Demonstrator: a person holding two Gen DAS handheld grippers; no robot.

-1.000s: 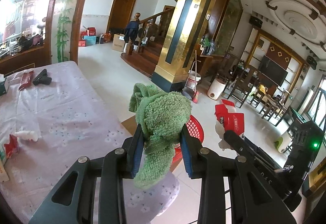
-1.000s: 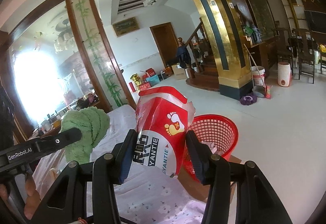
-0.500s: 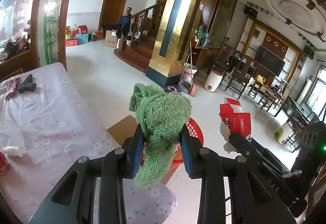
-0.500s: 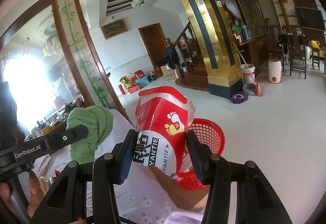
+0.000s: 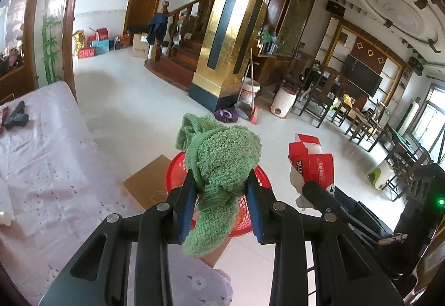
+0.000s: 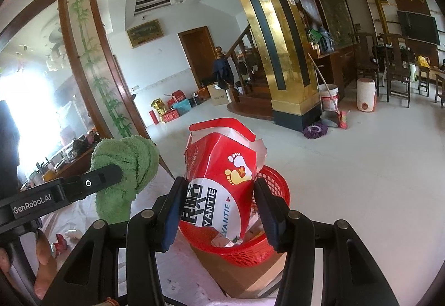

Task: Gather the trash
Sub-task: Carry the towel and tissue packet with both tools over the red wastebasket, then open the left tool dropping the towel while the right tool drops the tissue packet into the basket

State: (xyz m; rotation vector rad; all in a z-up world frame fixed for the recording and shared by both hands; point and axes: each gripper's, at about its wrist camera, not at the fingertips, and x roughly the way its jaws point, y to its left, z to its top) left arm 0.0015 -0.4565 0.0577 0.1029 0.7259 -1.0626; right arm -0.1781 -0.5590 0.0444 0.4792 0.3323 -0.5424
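Note:
My left gripper (image 5: 221, 205) is shut on a green fluffy cloth (image 5: 222, 164), held above a red mesh basket (image 5: 173, 176). My right gripper (image 6: 219, 208) is shut on a red and white packet (image 6: 219, 180), held over the same red basket (image 6: 274, 204). The basket stands on a brown cardboard box (image 6: 239, 278) beside the table. In the left wrist view the packet (image 5: 311, 164) and right gripper show at the right. In the right wrist view the cloth (image 6: 125, 164) and left gripper show at the left.
A table with a pale flowered cloth (image 5: 41, 161) lies at the left, with a black object (image 5: 15, 116) and small scraps on it. A gold pillar (image 5: 230, 36), buckets, a mop, chairs and a staircase stand on the tiled floor beyond.
Both grippers have moved off the table toward the red basket, which now lies closer under the cloth and the packet. Both grips are unchanged.

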